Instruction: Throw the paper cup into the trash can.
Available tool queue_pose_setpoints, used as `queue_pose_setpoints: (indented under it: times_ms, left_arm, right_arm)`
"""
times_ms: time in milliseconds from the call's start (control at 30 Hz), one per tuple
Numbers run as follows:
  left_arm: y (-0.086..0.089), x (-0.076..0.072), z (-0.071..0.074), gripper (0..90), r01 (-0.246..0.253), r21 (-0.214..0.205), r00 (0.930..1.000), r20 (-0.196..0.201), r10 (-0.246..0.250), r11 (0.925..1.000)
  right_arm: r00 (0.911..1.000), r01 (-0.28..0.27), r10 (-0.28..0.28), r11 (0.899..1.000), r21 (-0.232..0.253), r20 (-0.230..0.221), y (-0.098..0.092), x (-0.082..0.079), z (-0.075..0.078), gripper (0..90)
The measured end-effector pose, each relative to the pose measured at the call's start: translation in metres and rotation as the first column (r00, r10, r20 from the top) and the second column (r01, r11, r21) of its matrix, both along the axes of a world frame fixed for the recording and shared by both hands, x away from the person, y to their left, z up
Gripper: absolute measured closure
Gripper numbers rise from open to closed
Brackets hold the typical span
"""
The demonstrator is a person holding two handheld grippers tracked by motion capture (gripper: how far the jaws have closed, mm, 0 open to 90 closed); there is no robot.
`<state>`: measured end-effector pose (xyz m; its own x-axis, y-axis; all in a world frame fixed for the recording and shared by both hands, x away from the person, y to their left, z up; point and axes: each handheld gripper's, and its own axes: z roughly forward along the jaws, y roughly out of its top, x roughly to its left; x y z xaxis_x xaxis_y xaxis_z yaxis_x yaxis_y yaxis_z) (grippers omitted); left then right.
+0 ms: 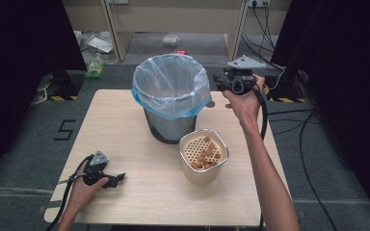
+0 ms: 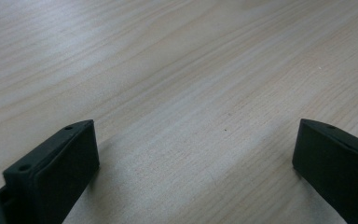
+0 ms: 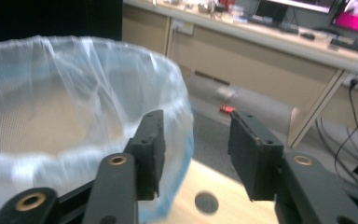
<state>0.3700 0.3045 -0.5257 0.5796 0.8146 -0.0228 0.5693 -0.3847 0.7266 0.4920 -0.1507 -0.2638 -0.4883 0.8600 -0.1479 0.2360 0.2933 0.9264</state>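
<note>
A dark bin lined with a pale blue bag [image 1: 171, 91] stands at the back middle of the wooden table [image 1: 120, 130]. In front of it to the right sits a cream container [image 1: 204, 156] with a perforated insert and brown chunks on top. My right gripper [image 1: 220, 82] hovers just right of the bin's rim, held in a hand. In the right gripper view it [image 3: 196, 149] is open and empty, with the bagged rim [image 3: 51, 116] to its left. My left gripper [image 1: 118, 179] rests at the front left of the table. In its own view it [image 2: 196, 158] is open wide over bare wood.
A small round hole [image 1: 211, 103] marks the table right of the bin. Beyond the far edge lie a green bottle [image 1: 95, 67], a red item [image 1: 180, 52] and desk legs. Cables [image 1: 294, 120] trail over the floor at the right.
</note>
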Motion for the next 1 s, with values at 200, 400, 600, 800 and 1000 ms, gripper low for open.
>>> queue_pose_setpoints:
  times_ms: [200, 400, 600, 800, 1000]
  left_arm:
    - [0.000, 0.000, 0.000, 0.0, 0.000, 0.001, 1.0000, 0.000, 0.000, 1.0000]
    - [0.000, 0.000, 0.000, 0.0, 0.000, 0.000, 1.0000, -0.001, 0.000, 1.0000]
    - [0.000, 0.000, 0.000, 0.0, 0.001, 0.001, 1.0000, -0.001, -0.001, 1.0000]
    - [0.000, 0.000, 0.000, 0.0, 0.000, 0.000, 1.0000, -0.001, 0.000, 1.0000]
    - [0.000, 0.000, 0.000, 0.0, 0.000, 0.000, 1.0000, -0.001, 0.000, 1.0000]
  right_arm:
    - [0.9988, 0.029, -0.029, 1.000, -0.002, -0.040, -0.021, -0.010, -0.023, 49.6]
    - [0.9971, 0.049, -0.050, 0.998, -0.028, -0.058, -0.035, -0.020, -0.041, 46.8]
    - [0.9944, 0.065, -0.068, 0.997, -0.034, -0.081, -0.048, -0.030, -0.057, 45.2]
    - [0.9920, 0.075, -0.079, 0.996, -0.040, -0.099, -0.058, -0.039, -0.075, 44.5]
    - [0.9884, 0.078, -0.084, 0.996, -0.049, -0.127, -0.067, -0.048, -0.095, 43.3]
